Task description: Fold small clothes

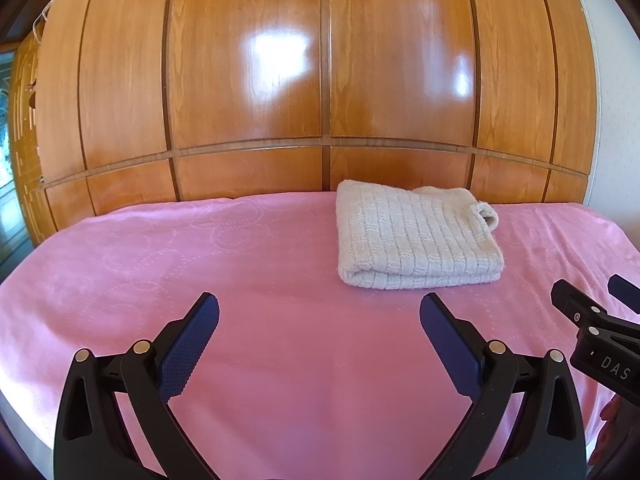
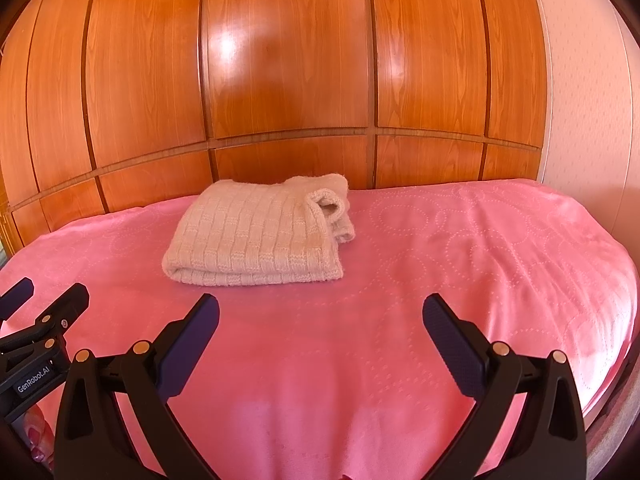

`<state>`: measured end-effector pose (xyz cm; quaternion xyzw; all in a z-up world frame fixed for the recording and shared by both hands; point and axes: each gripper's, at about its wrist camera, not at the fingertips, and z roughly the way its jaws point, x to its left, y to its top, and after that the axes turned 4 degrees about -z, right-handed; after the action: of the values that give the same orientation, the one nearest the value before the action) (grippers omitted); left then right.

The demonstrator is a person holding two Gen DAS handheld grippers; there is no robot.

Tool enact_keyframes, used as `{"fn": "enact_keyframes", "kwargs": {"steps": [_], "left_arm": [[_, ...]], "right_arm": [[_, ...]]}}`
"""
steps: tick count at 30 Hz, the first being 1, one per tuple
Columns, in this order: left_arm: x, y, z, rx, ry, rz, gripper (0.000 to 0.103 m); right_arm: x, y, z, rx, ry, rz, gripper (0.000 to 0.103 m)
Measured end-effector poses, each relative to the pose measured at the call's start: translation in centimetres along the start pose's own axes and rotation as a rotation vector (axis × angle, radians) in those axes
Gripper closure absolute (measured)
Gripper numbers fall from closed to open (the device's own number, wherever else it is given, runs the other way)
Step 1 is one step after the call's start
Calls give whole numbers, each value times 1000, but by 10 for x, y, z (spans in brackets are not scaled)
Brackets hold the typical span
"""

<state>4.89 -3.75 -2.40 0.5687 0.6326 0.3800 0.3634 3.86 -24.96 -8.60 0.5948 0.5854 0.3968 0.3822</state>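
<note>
A cream knitted sweater [image 1: 416, 236] lies folded into a neat rectangle on the pink bedspread [image 1: 200, 264], towards the far side, with a rolled cuff or collar at its right end. It also shows in the right wrist view [image 2: 260, 236]. My left gripper [image 1: 320, 316] is open and empty, held back from the sweater and to its near left. My right gripper [image 2: 320, 316] is open and empty, in front of the sweater and to its near right. Its fingers also show at the right edge of the left wrist view [image 1: 592, 312].
A glossy wooden panelled wardrobe [image 1: 320, 80] stands right behind the bed. The pink bedspread [image 2: 480, 260] spreads wide on both sides of the sweater. A white wall [image 2: 580, 80] is at the far right. The bed's near edge lies under the grippers.
</note>
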Motion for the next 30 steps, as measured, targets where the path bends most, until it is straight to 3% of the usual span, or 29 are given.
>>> {"fn": "enact_keyframes", "kwargs": {"steps": [30], "left_arm": [[-7,-5,3,52,-78,0,3]], "right_arm": [[-1,-2,5,21,0,11,2]]}}
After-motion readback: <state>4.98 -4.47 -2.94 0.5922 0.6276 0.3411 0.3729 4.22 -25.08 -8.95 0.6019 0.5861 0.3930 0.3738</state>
